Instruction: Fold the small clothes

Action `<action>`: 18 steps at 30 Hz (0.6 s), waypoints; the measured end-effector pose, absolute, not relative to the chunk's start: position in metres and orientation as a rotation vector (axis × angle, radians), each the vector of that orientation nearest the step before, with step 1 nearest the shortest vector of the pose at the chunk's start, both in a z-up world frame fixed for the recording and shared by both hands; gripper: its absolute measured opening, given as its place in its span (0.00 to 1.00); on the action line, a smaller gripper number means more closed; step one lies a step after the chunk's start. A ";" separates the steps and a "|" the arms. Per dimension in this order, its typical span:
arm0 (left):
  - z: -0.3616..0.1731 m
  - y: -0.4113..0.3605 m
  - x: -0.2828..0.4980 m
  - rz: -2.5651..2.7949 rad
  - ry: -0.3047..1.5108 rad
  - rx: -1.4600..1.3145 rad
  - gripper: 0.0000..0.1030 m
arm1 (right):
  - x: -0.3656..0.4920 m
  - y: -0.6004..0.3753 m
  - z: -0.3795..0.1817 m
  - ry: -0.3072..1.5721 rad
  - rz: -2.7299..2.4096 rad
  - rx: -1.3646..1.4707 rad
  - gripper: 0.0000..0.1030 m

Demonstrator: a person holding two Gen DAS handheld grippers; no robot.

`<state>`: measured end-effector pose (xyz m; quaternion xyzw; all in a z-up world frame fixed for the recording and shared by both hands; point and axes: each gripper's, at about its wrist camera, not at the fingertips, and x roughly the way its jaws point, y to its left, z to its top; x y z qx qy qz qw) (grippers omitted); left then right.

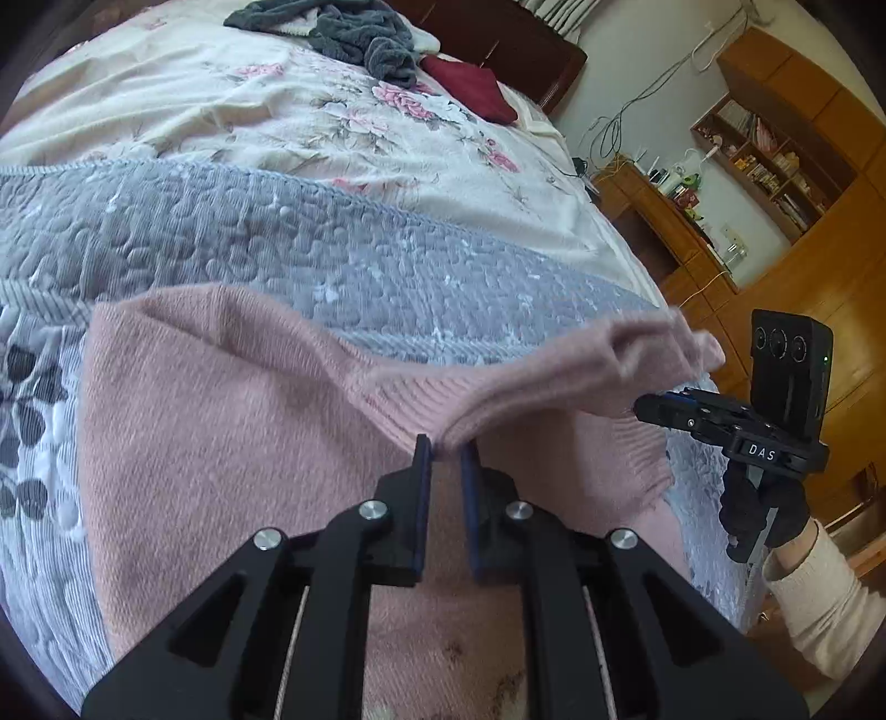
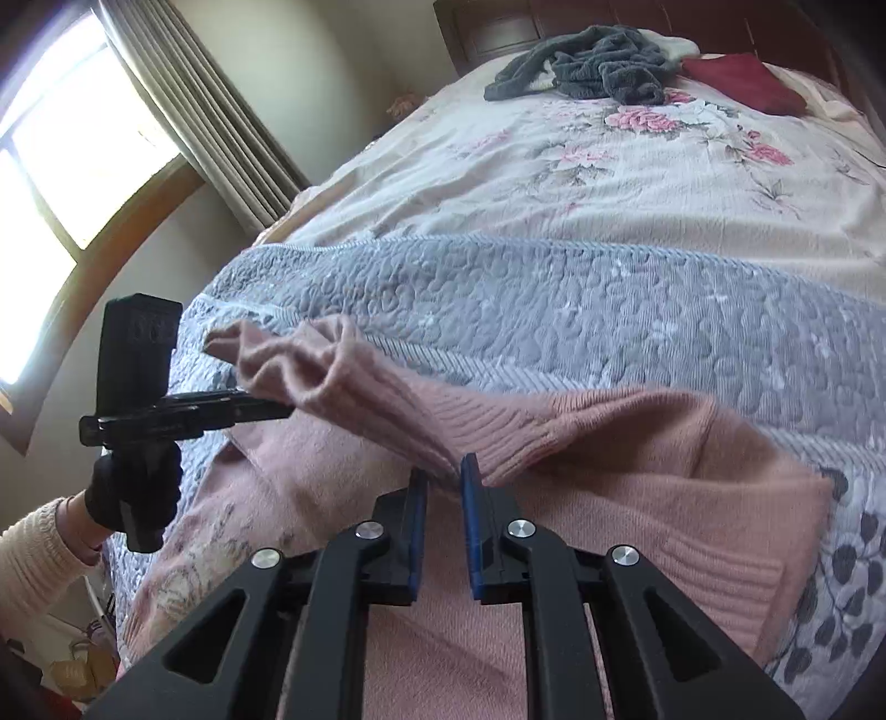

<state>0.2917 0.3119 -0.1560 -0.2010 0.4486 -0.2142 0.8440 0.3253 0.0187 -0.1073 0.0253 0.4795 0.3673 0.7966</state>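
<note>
Both black two-finger grippers with blue pads are clamped on the same garment: the left gripper (image 1: pixel 447 451) pinches the ribbed hem of the pale pink knitted sweater (image 1: pixel 221 443), and the right gripper (image 2: pixel 443 471) bites the same ribbed band further along, each seen side-on from the other's camera with cloth bunched at its tips. That lifted hem hangs as a taut ridge between them, while the sweater's body lies flat on the grey-blue quilted bedspread (image 1: pixel 332 238) at the near end of the bed. By the look of it, the fold is only under way: one edge is raised and carried, nothing yet laid over, and no finished stack shows anywhere. Beyond lie a cream floral blanket (image 1: pixel 277 111), a crumpled dark grey fleece garment (image 1: pixel 360 33) and a dark red cushion (image 1: pixel 470 83), all untouched. As for containers, none holding clothes is visible; only wooden shelves (image 1: pixel 769 160) of small items stand by the wall.
</note>
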 end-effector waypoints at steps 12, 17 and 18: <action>-0.177 0.315 0.266 -0.416 1.079 -0.571 0.41 | 0.299 -0.007 -0.136 1.221 0.752 0.408 0.40; -0.199 0.297 0.279 -0.403 1.148 -0.644 0.25 | 0.309 0.011 -0.166 1.326 0.669 0.436 0.39; -0.202 0.296 0.281 -0.404 1.155 -0.653 0.07 | 0.310 0.012 -0.171 1.336 0.671 0.456 0.30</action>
